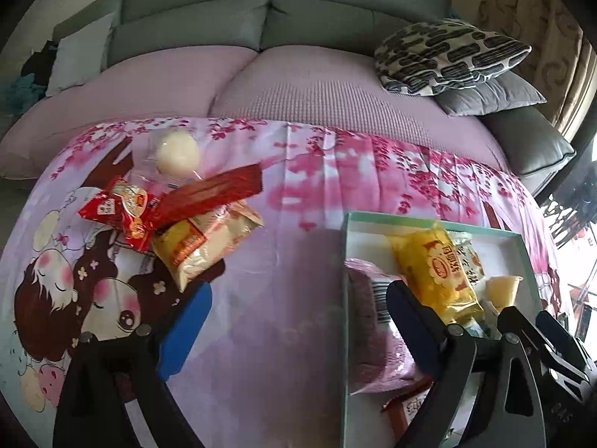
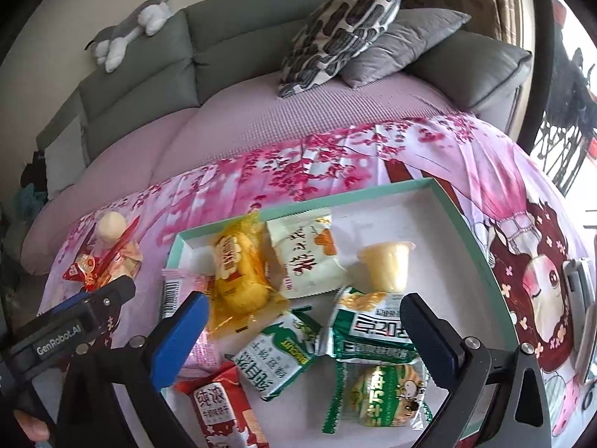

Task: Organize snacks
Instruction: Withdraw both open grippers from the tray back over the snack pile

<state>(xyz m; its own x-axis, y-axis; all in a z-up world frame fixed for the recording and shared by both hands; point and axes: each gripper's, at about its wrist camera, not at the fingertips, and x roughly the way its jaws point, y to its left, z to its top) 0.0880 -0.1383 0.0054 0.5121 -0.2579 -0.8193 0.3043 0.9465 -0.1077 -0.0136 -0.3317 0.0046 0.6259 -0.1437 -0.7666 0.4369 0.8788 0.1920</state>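
Outside the box, four snacks sit heaped at the left of the left wrist view: a round pale bun in clear wrap (image 1: 177, 152), a long dark-red flat packet (image 1: 212, 191) whose long axis runs from lower left up to the right, a small red crinkled packet (image 1: 119, 211) and a yellow-and-cream pillow packet (image 1: 203, 248) lying diagonally under them. All rest on the pink cartoon-print cloth (image 1: 283, 298) covering the worktop.

The shallow mint-rimmed white cardboard box (image 2: 425, 220) fills the centre of the right wrist view. In it I count eight items: a yellow transparent cake packet (image 2: 238, 280) with its long axis running up and down the frame, a white packet with orange print (image 2: 308, 255), a pale yellow jelly cup (image 2: 386, 267), three green-and-white packets (image 2: 278, 358) overlapping low in the box, a red-and-white packet (image 2: 220, 407) at the bottom edge, and a pink barcoded packet (image 2: 179, 291) at the left wall.

The left hand-held gripper (image 1: 298, 317) is wide open and holds nothing, one finger over the box. The right hand-held gripper (image 2: 302, 336) is likewise spread wide and empty, above the green packets.
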